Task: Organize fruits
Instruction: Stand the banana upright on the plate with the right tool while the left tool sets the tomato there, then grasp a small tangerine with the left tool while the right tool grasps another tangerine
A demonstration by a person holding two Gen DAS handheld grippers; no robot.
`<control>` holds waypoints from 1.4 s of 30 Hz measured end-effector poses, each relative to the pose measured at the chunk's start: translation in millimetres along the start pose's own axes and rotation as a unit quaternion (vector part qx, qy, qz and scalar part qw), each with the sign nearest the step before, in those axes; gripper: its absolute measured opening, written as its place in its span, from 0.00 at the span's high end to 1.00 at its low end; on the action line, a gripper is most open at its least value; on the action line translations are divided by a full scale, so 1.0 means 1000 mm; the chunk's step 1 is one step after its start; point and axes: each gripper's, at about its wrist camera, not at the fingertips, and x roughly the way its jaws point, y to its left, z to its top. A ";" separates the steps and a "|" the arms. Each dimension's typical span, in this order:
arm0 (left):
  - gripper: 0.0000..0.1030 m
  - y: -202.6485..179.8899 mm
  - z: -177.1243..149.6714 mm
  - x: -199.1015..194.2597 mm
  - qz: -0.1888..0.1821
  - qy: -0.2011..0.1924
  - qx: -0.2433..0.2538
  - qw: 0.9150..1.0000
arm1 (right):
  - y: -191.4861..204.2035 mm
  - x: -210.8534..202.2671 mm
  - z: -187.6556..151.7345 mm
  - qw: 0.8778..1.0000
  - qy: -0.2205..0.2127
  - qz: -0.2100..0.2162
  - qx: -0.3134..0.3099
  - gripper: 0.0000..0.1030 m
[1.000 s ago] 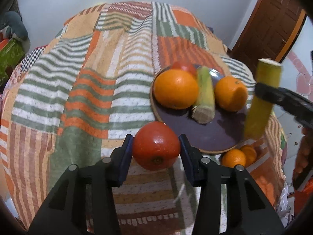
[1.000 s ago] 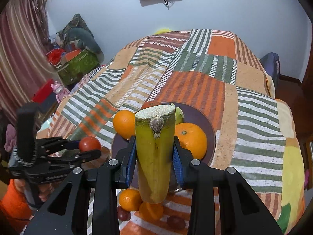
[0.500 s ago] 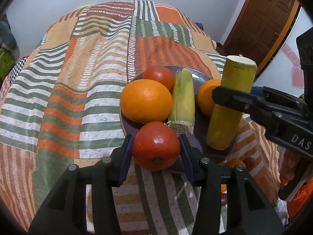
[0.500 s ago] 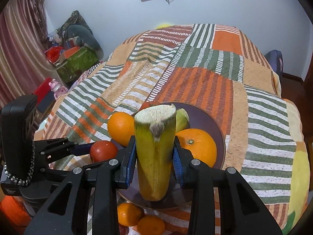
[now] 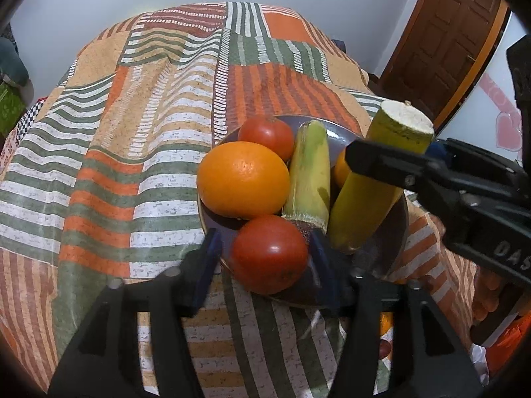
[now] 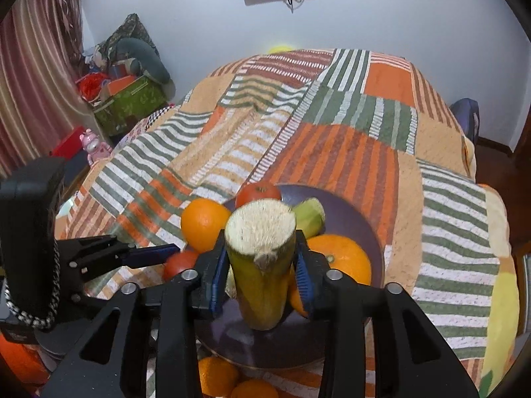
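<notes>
A dark plate (image 5: 395, 232) (image 6: 351, 209) on the patchwork bedspread holds a large orange (image 5: 243, 179) (image 6: 204, 224), a tomato (image 5: 266, 132) (image 6: 258, 192), a green corn cob (image 5: 310, 169) (image 6: 310, 217) and another orange (image 6: 341, 258). My left gripper (image 5: 265, 255) has its jaws wide around a red tomato (image 5: 269, 253) (image 6: 181, 263) that rests on the plate's near rim. My right gripper (image 6: 260, 265) is shut on a yellow-green sugarcane piece (image 6: 260, 265) (image 5: 375, 179), held tilted with its lower end on or just above the plate.
Small oranges (image 6: 219, 376) lie on the bedspread (image 5: 132, 165) by the plate's near edge. A green box and clutter (image 6: 129, 102) stand beside the bed at the left. A wooden door (image 5: 444, 39) is at the right.
My left gripper moved forward to the plate's rim and its jaws opened around the tomato, which now rests there. My right gripper lowered the sugarcane onto the plate.
</notes>
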 end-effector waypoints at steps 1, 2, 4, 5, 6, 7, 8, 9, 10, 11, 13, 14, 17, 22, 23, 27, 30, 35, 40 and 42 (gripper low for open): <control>0.40 0.000 0.000 0.000 -0.001 -0.001 -0.002 1.000 | 0.000 -0.002 0.001 1.000 -0.003 -0.002 0.001 0.60; 0.40 0.000 -0.001 -0.001 -0.001 0.000 -0.002 1.000 | 0.000 -0.004 0.001 1.000 -0.005 -0.004 0.000 0.59; 0.40 0.000 -0.002 -0.004 0.000 -0.002 -0.003 1.000 | 0.000 -0.007 0.001 1.000 -0.007 -0.007 -0.002 0.59; 0.40 -0.001 -0.003 -0.006 0.001 -0.003 -0.003 1.000 | 0.000 -0.010 0.000 1.000 -0.008 -0.009 -0.003 0.59; 0.40 -0.001 -0.003 -0.009 0.001 -0.005 -0.003 1.000 | 0.000 -0.012 -0.001 1.000 -0.008 -0.009 -0.003 0.59; 0.40 -0.002 -0.004 -0.013 0.001 -0.008 -0.004 1.000 | 0.000 -0.014 -0.002 1.000 -0.008 -0.010 -0.003 0.58; 0.40 -0.002 -0.004 -0.016 0.001 -0.010 -0.004 1.000 | 0.000 -0.017 -0.003 1.000 -0.008 -0.011 -0.003 0.57; 0.39 -0.002 -0.005 -0.021 0.002 -0.013 -0.005 1.000 | -0.001 -0.021 -0.004 1.000 -0.010 -0.013 -0.003 0.57; 0.39 -0.002 -0.006 -0.025 0.003 -0.016 -0.005 1.000 | -0.001 -0.025 -0.006 1.000 -0.011 -0.015 -0.002 0.55; 0.38 -0.002 -0.007 -0.030 0.005 -0.020 -0.006 1.000 | -0.002 -0.028 -0.008 1.000 -0.012 -0.016 -0.002 0.54; 0.38 -0.003 -0.010 -0.038 0.007 -0.024 -0.007 1.000 | -0.002 -0.035 -0.012 1.000 -0.013 -0.021 -0.003 0.53; 0.38 -0.003 -0.011 -0.042 0.007 -0.025 -0.007 1.000 | -0.002 -0.038 -0.014 1.000 -0.012 -0.022 -0.004 0.52; 0.38 -0.006 -0.017 -0.053 0.013 -0.029 -0.004 0.999 | -0.003 -0.047 -0.024 0.999 -0.007 -0.030 -0.006 0.41; 0.36 -0.014 -0.029 -0.067 0.019 -0.030 0.000 0.999 | -0.006 -0.056 -0.044 0.999 0.008 -0.031 -0.007 0.40; 0.35 -0.016 -0.032 -0.070 0.020 -0.029 0.000 0.999 | -0.006 -0.057 -0.049 1.000 0.010 -0.028 -0.006 0.40; 0.35 -0.022 -0.041 -0.073 0.019 -0.024 0.000 1.000 | -0.007 -0.054 -0.065 1.000 0.025 -0.010 0.003 0.40; 0.35 -0.028 -0.048 -0.073 0.019 -0.018 0.001 1.000 | -0.006 -0.047 -0.075 0.999 0.040 0.002 0.004 0.44; 0.35 -0.034 -0.057 -0.069 0.012 -0.007 -0.001 1.000 | 0.001 -0.033 -0.085 0.998 0.065 0.016 -0.011 0.54; 0.35 -0.040 -0.062 -0.061 0.007 0.010 0.000 1.000 | 0.004 -0.020 -0.091 0.996 0.085 0.026 -0.023 0.66; 0.35 -0.042 -0.062 -0.058 0.006 0.013 0.003 1.000 | 0.004 -0.020 -0.091 0.996 0.085 0.029 -0.028 0.66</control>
